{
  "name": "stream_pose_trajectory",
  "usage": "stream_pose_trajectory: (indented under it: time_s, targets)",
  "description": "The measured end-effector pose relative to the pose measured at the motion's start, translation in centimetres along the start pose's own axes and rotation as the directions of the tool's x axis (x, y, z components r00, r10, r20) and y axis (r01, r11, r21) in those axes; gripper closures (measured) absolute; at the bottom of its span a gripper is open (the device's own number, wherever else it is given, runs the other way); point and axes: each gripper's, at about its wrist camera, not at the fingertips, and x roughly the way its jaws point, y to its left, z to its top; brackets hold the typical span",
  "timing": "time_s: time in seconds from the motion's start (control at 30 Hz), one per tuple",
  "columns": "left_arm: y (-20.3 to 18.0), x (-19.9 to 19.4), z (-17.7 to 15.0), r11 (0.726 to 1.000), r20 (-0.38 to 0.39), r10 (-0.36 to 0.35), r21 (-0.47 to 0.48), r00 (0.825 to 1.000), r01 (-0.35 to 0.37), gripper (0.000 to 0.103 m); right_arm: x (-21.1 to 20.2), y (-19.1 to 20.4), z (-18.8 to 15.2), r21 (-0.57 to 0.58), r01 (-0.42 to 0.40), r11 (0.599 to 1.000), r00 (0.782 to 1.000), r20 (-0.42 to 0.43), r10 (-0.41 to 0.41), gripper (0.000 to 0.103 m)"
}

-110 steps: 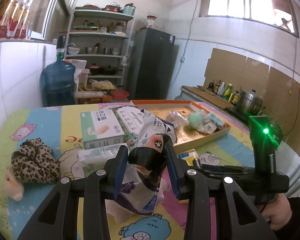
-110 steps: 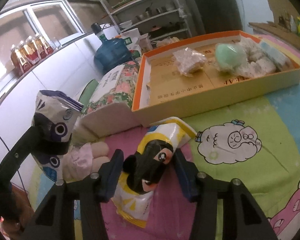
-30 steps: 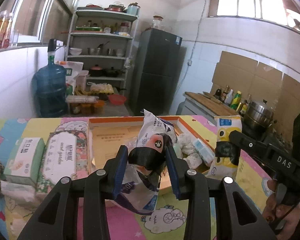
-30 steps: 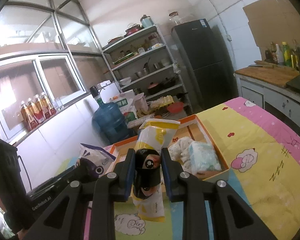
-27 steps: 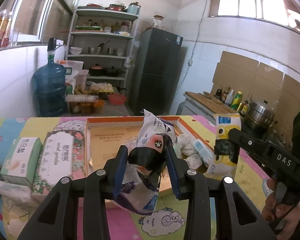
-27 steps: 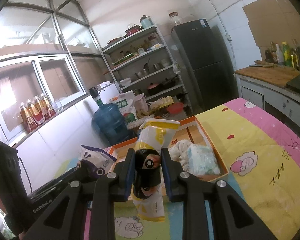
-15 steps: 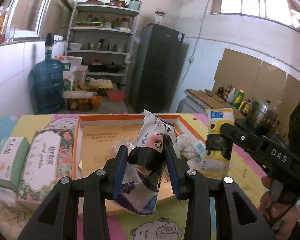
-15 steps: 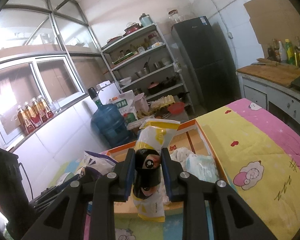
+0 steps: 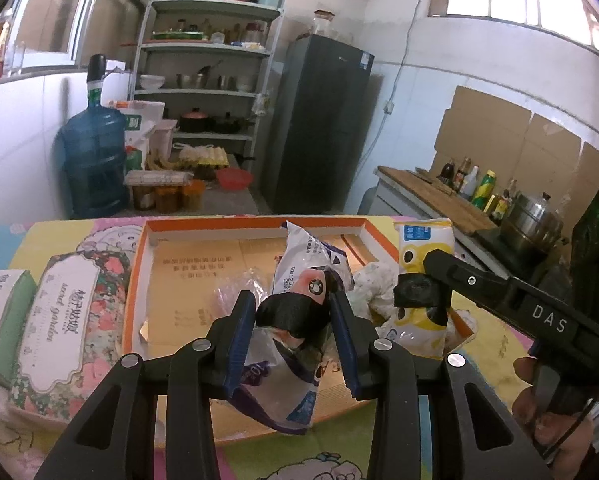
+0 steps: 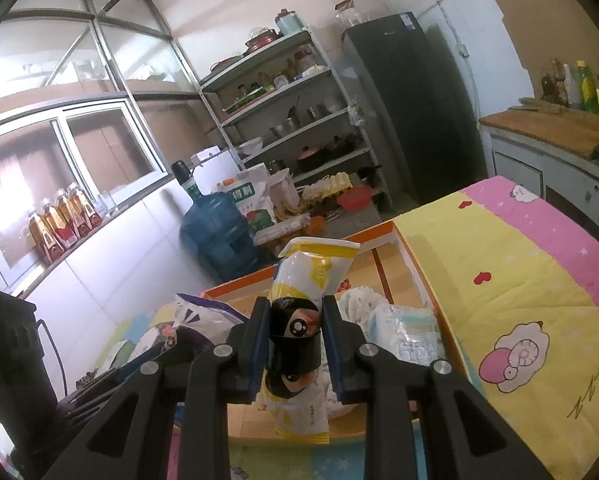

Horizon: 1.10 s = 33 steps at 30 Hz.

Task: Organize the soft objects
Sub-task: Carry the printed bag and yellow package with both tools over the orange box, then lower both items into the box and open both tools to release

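My left gripper (image 9: 293,316) is shut on a white and purple soft pack (image 9: 299,264) and holds it over the near side of the orange-rimmed cardboard box (image 9: 139,276). To its right my right gripper (image 9: 421,294) is shut on a yellow and white soft pack (image 9: 423,240). In the right wrist view that gripper (image 10: 295,330) pinches the yellow pack (image 10: 311,268) over the box (image 10: 427,284). White wrapped soft packs (image 10: 403,334) lie inside the box. The purple pack (image 10: 203,316) shows at lower left there.
Two tissue packs (image 9: 65,312) lie left of the box on the cartoon-print cloth (image 10: 519,292). Behind the table stand a blue water jug (image 9: 93,160), a metal shelf (image 9: 203,92) and a dark fridge (image 9: 319,120). A counter with bottles (image 9: 471,184) and a steel pot (image 9: 535,220) runs on the right.
Both grippers carried their packs forward and a little down, so the box now lies closer and under them. Each grip stayed the same.
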Motion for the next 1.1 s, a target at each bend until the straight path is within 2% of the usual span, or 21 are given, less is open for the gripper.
stream_pose_trajectory:
  time_s: [0.6,0.83,1.03,1.1]
  targets:
    - [0.3,2.3,-0.1,1.000,-0.039,0.024,-0.011,0.999,-0.024,0.065,2.6,-0.2,-0.8,-0.006,-0.019,1.000,0.997,-0.071,0.019,0.077]
    - [0.7,1.5,-0.1,1.000,-0.011,0.013,-0.026,1.000,-0.013,0.065,2.4,-0.4,-0.9,0.003,-0.025,1.000,0.998,-0.061,0.025,0.077]
    - [0.7,1.1,0.0,1.000,-0.019,0.003,-0.021,1.000,-0.003,0.058,2.2,-0.6,-0.9,0.016,-0.019,1.000,0.998,-0.055,0.019,0.076]
    - [0.7,0.7,0.0,1.000,-0.015,0.004,-0.014,1.000,-0.004,0.057,2.2,-0.6,-0.8,0.019,-0.013,1.000,0.998,-0.056,0.014,0.071]
